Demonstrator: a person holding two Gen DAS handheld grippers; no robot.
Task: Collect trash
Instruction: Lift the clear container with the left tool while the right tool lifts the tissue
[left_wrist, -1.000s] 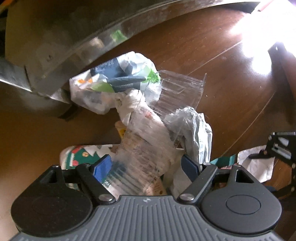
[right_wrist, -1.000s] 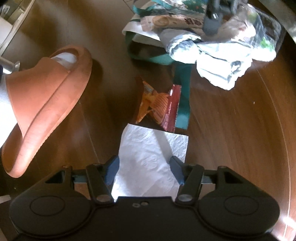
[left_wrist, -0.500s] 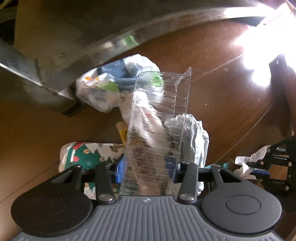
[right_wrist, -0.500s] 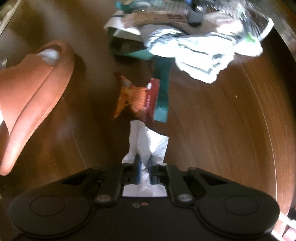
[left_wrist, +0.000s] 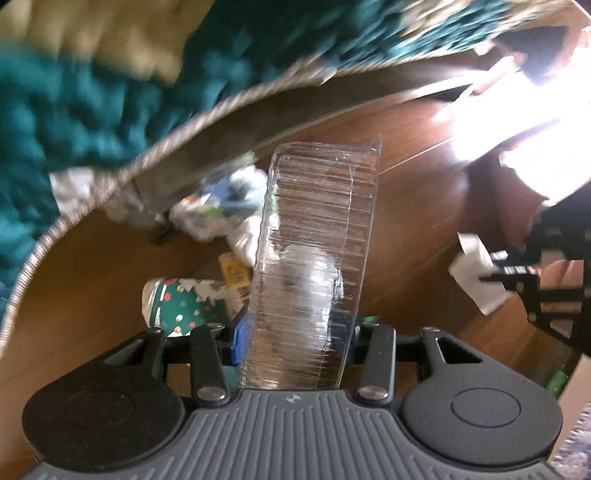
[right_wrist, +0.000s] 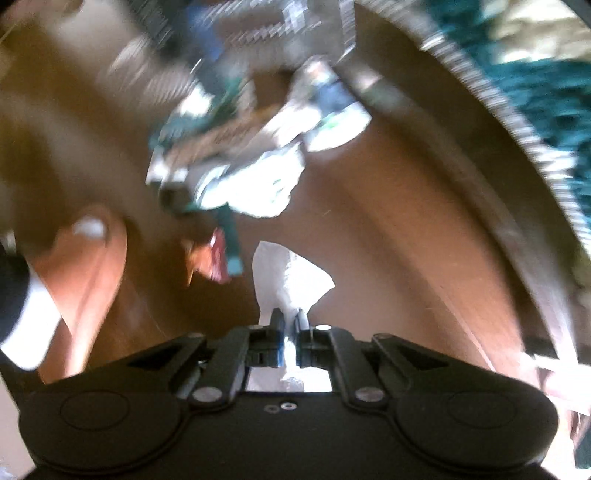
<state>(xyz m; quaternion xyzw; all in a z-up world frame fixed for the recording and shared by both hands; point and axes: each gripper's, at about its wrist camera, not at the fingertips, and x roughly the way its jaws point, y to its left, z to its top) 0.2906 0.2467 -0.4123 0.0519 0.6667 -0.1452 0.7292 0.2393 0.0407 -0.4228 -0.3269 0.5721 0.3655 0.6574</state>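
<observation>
Both your hands went up since 1 s ago. L gripper (left_wrist: 293, 341) jaws clamped on the clear plastic tray (left_wrist: 314, 266), lifted off the floor (left_wrist: 417, 229) above the trash pile (left_wrist: 207, 218). R gripper (right_wrist: 290, 325) jaws pinched nearly closed on the white tissue (right_wrist: 288, 277), also off the floor, near the orange wrapper (right_wrist: 208, 260).

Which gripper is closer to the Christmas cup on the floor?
Left. The left gripper, clamping a clear plastic tray, hangs right above the Christmas cup. The right gripper, pinching a white napkin, is off to the side.
</observation>
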